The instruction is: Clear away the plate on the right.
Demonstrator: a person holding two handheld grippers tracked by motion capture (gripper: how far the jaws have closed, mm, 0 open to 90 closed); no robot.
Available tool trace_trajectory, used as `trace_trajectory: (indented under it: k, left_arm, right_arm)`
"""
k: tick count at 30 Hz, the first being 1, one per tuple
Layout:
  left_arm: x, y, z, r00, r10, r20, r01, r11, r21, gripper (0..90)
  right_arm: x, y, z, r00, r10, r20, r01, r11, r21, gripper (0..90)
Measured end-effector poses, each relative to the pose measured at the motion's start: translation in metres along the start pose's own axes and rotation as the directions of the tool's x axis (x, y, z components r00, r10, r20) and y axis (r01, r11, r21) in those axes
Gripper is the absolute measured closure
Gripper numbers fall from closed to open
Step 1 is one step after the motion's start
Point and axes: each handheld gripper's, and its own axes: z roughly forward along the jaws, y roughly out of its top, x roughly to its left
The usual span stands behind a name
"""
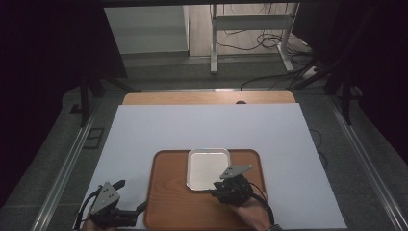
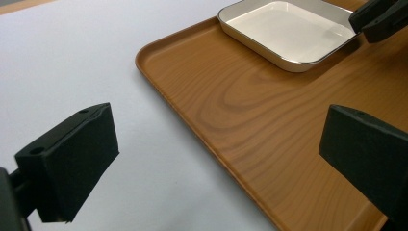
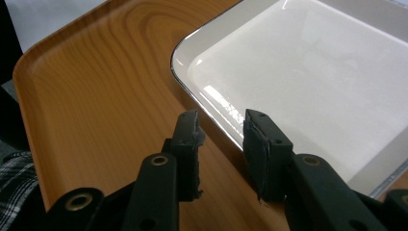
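Judging by how things are lying, the placing part is looking pretty much done: the white dish [image 1: 208, 168] is sitting flat on the wooden tray [image 1: 168, 202], toward its far side, and the tray is resting on the white-covered table [image 1: 202, 125]. The right claw [image 3: 221, 139] is being held with its jaws slightly apart, straddling the dish's near rim without the pads pressing on it, so nothing is being pinched. The left claw [image 2: 216, 159] is being kept spread wide over the tray's left edge, empty. Only pulling clear seems left.

left gripper [image 1: 126, 195] fingers spread wide; right gripper [image 1: 215, 186] fingers slightly parted
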Motion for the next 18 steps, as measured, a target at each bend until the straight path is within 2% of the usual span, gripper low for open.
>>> trace_trajectory:
  k: [18]
  left_arm:
    - [0.0,0.0,0.0,1.0,0.005,0.002,-0.005,1.0,0.002,0.0]
  right_arm:
    - [-0.008,-0.002,-0.023,0.9987,0.018,0.049,-0.015,0.999,-0.047,52.4]
